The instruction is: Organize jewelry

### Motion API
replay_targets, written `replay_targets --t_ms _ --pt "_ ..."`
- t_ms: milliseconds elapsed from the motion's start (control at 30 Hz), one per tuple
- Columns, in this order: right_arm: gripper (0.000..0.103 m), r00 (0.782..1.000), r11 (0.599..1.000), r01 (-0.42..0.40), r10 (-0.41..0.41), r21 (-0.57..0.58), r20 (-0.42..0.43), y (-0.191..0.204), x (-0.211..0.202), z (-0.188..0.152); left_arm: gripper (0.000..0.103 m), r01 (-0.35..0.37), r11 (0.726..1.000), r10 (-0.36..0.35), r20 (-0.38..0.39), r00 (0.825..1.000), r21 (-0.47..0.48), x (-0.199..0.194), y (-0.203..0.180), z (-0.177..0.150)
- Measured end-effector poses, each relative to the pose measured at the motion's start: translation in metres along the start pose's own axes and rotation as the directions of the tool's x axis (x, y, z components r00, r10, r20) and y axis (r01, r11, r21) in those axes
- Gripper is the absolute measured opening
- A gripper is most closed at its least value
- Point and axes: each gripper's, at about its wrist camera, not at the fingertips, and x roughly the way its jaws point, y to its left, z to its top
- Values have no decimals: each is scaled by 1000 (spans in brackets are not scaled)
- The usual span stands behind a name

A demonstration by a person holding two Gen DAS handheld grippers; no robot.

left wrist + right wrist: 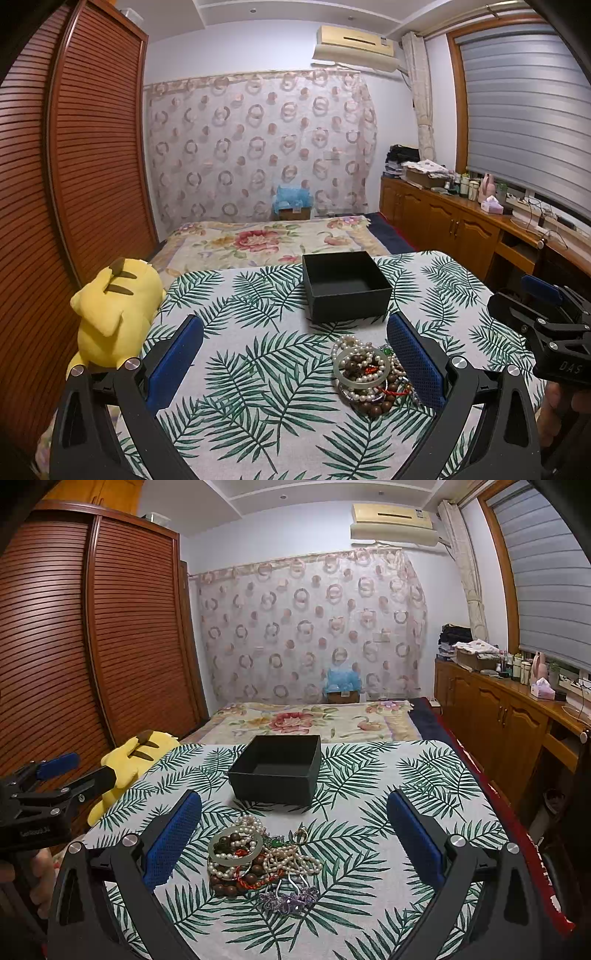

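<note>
Both grippers, left gripper (295,354) and right gripper (293,830), hover open above the jewelry pile (258,860) on the leaf-print tablecloth (369,904); black box (277,768) sits farther back, empty.

matt black box (346,286), glossy pearl beads (295,862)

Centre frame, a black open box (275,768) stands on the leaf-print tabletop (388,775). Just below it lies a jewelry heap (258,860) (pearl strands, brown wooden beads, a pale bangle, a purple piece at its lower edge). The right gripper (295,843) fills the bottom, jaws spread wide either side of the heap. At left edge, the left gripper (48,771) beside a yellow plush toy (129,764).
</note>
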Motion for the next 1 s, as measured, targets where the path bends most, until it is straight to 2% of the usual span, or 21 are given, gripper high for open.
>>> replay_targets --t_ms 1000 --pt "101 1000 1000 -4 4 -1 -2 7 -3 2 97 0 1000 0 2 1000 1 -1 0 0"
